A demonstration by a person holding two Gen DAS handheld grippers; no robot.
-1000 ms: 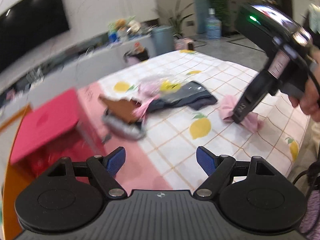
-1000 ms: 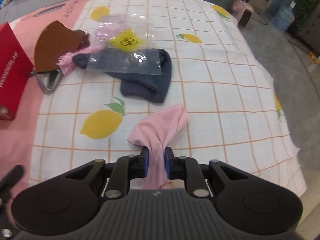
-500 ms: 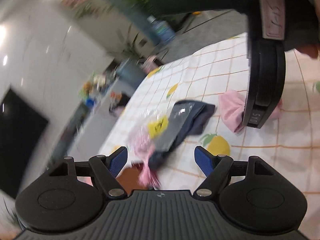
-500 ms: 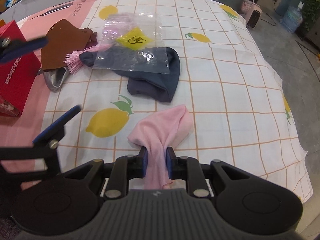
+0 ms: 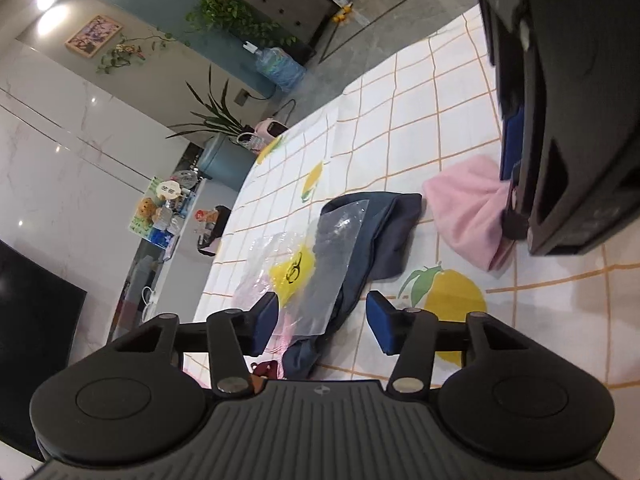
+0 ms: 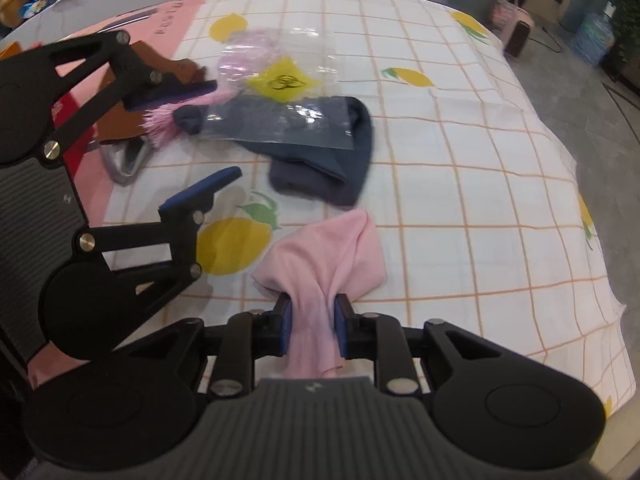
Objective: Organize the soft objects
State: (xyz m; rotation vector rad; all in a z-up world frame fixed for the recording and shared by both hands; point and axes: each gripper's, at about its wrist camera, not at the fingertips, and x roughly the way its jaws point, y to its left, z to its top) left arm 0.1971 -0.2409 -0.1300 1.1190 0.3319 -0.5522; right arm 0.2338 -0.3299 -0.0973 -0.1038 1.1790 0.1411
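Note:
My right gripper (image 6: pixel 311 330) is shut on a pink sock (image 6: pixel 328 258) that lies on the lemon-print tablecloth (image 6: pixel 460 168); the sock also shows in the left wrist view (image 5: pixel 468 208). My left gripper (image 5: pixel 320 324) is open and empty, hovering over the near end of a dark blue sock (image 5: pixel 376 236) and the clear plastic bag (image 5: pixel 316 264) with a yellow label lying on it. From the right wrist view the left gripper (image 6: pixel 200 132) comes in from the left, with the blue sock (image 6: pixel 320 168) and the bag (image 6: pixel 280 100) beyond it.
A brown mask (image 6: pixel 132 116), pink fringed fabric (image 6: pixel 168 116) and a grey mask (image 6: pixel 128 160) lie at the left. The table's right edge (image 6: pixel 600 280) drops to the floor. A counter with clutter (image 5: pixel 168 208) stands beyond the table.
My left gripper has swung in toward the blue sock and bag and rolled over. My right gripper stays shut on the pink sock, nearly still.

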